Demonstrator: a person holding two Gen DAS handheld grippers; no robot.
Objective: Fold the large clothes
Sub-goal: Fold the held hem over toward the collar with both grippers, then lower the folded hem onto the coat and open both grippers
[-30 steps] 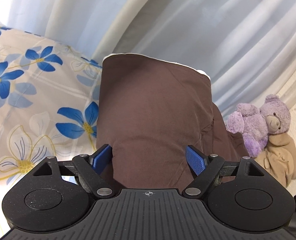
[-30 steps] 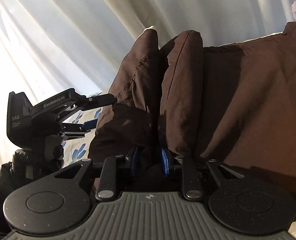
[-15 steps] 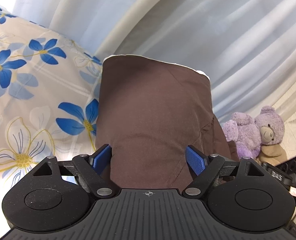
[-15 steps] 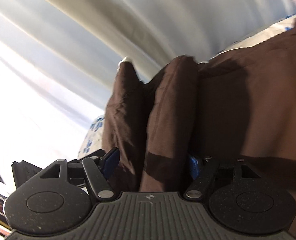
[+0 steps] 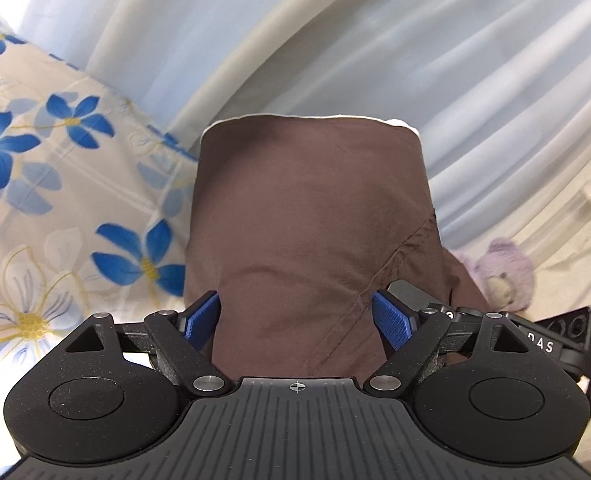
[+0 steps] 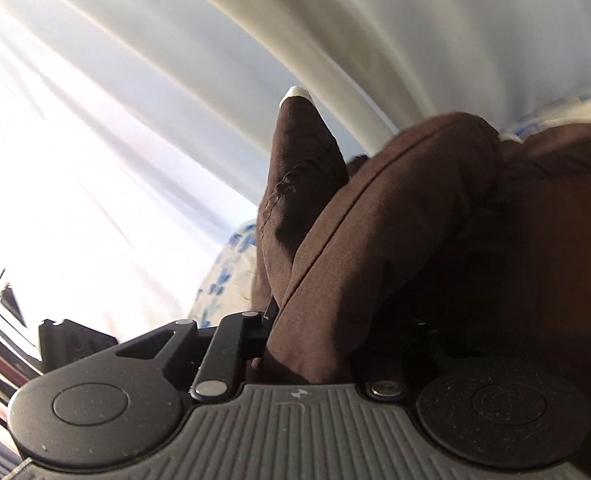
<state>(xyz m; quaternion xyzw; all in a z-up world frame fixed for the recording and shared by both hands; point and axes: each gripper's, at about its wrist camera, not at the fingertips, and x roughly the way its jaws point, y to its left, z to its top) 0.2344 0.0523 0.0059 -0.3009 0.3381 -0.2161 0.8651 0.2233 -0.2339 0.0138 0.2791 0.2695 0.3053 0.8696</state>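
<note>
On floral bedsheet (image 5: 75, 184), brown garment (image 5: 307, 220) now bundled; left gripper (image 5: 297, 320) spread wide, right gripper (image 6: 315, 344) newly loosened (probably, fabric hides jaws), fold nearly set.

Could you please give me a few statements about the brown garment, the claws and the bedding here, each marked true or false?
1. The left claw stands open, with the brown garment between its blue fingers. True.
2. The bedspread is plain white. False: it carries blue and yellow flowers.
3. A purple teddy bear lies to the right of the garment in the left wrist view. True.
4. The garment is bright red. False: it is dark brown.
5. Pale curtains hang behind the garment. True.
</note>
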